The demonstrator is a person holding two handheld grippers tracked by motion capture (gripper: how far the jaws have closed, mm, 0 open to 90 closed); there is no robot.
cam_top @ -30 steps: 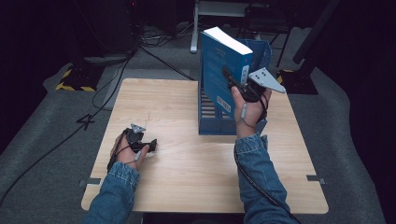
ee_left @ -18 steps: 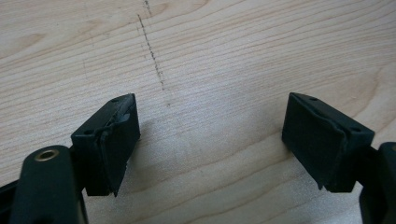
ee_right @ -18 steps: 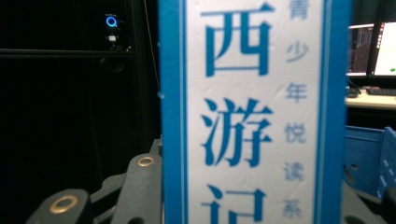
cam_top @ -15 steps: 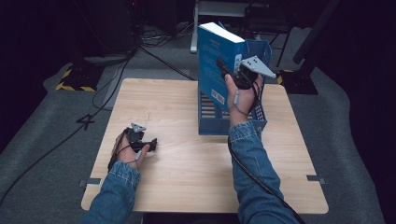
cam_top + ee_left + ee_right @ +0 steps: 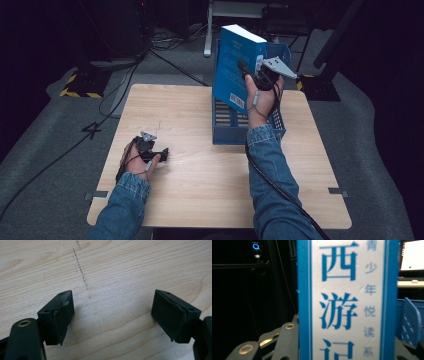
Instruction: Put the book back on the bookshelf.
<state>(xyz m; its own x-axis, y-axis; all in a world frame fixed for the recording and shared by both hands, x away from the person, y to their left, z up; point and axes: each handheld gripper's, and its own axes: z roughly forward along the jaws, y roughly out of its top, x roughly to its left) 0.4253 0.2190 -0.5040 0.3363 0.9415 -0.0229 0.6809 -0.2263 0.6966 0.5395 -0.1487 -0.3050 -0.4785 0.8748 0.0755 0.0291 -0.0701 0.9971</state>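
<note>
Blue book point(image 5: 235, 67) with a white spine panel of large blue Chinese characters stands upright, lifted above the blue slotted crate point(image 5: 247, 125), clamped in the right tongs point(image 5: 250, 75). Left tongs point(image 5: 162, 154) rest gaping and empty on the table point(image 5: 200, 185), well left of the crate.

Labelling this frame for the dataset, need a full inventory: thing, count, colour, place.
book: 1, blue with white spine panel, held upright above the crate's left part
crate: 1, blue slatted plastic, on the table's far right part
table: 1, light wood, centre
cables: several, black, on the grey floor beyond the table
right gripper: 1, black with grey plate, shut on book
left gripper: 1, black, jaws open, low over the table's near left
sleeves: 2, blue denim, bottom edge
</note>
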